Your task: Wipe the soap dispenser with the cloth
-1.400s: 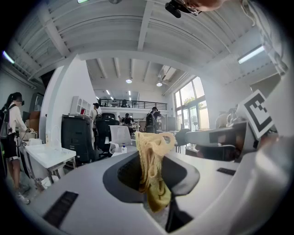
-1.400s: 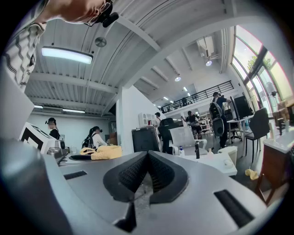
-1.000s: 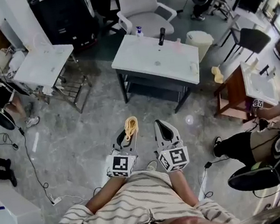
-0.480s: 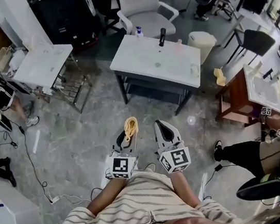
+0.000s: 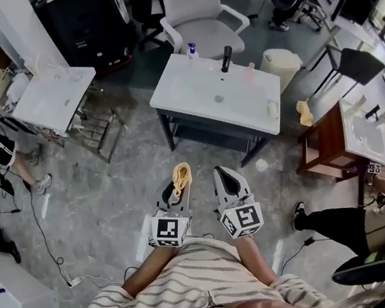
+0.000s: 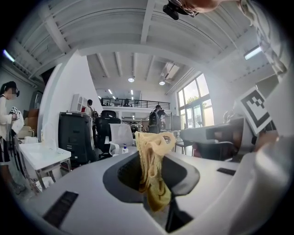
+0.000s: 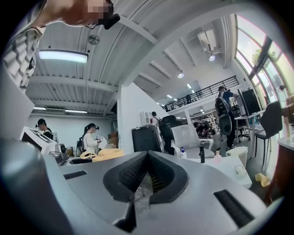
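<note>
My left gripper point(image 5: 176, 190) is shut on a yellow cloth point(image 5: 181, 175), which bunches up out of its jaws point(image 6: 153, 174). Beside it, my right gripper point(image 5: 227, 180) is shut with nothing in it point(image 7: 146, 178). Both are held level over the grey floor, short of a white table point(image 5: 198, 98). At the table's far edge stand a small white pump bottle with a blue top point(image 5: 192, 49), a black upright object point(image 5: 225, 56) and a small pink bottle point(image 5: 249, 71). The right gripper view shows the same blue-topped bottle point(image 7: 183, 153) far ahead.
A grey office chair point(image 5: 196, 9) stands behind the table and a white bin point(image 5: 281, 63) to its right. A second white table point(image 5: 52, 99) is at the left, a wooden one point(image 5: 328, 138) at the right. People sit at both sides. Cables point(image 5: 44, 229) lie on the floor.
The white table has drawn closer and larger in the head view as the person walks towards it. Both grippers keep their pose, the cloth still in the left one.
</note>
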